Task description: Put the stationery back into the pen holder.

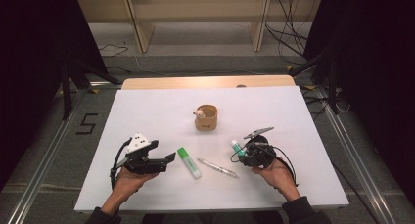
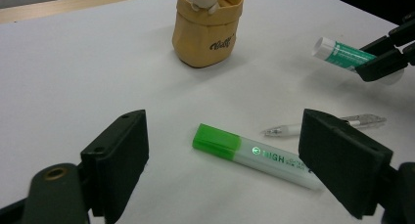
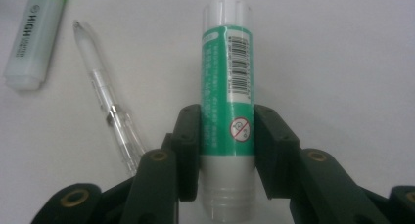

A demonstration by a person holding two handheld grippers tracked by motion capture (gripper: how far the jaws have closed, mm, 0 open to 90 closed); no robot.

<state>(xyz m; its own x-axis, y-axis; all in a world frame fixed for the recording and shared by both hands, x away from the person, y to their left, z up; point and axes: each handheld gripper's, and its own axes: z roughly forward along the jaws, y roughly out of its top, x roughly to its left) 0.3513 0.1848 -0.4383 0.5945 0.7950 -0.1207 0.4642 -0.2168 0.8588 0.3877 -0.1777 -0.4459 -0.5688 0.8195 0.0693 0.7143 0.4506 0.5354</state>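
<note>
Right, high view first: white desk (image 1: 147, 111), tan pouch (image 1: 206, 118) with a small bear figure near centre. Right gripper (image 1: 241, 150) at 4 o'clock from the pouch, clamped on a green-and-white glue stick (image 1: 237, 147), cap end aimed toward 10 o'clock, probably headed for the pouch. Left gripper (image 1: 169, 159) at 8 o'clock, jaws apart, nothing between them, parked near the green highlighter (image 1: 189, 162), likely lined up for it. Clear pen (image 1: 218, 168) lying just beside the highlighter, between both hands.

Left gripper view: own jaws wide apart, empty, highlighter (image 2: 257, 156) on the desk between and ahead of them, untouched. Pen (image 2: 293, 128) beyond it, pouch (image 2: 208, 31) at 12 o'clock, glue stick (image 2: 342, 54) at 2 o'clock, apparently lifted off the desk.

Right gripper view: pads pressed on the glue stick (image 3: 227, 111) from both sides at its lower label, cap pointing to 12 o'clock, gripped low so the cap end stays free. Pen (image 3: 105, 101) and highlighter (image 3: 36, 40) at 10 o'clock on the desk.
</note>
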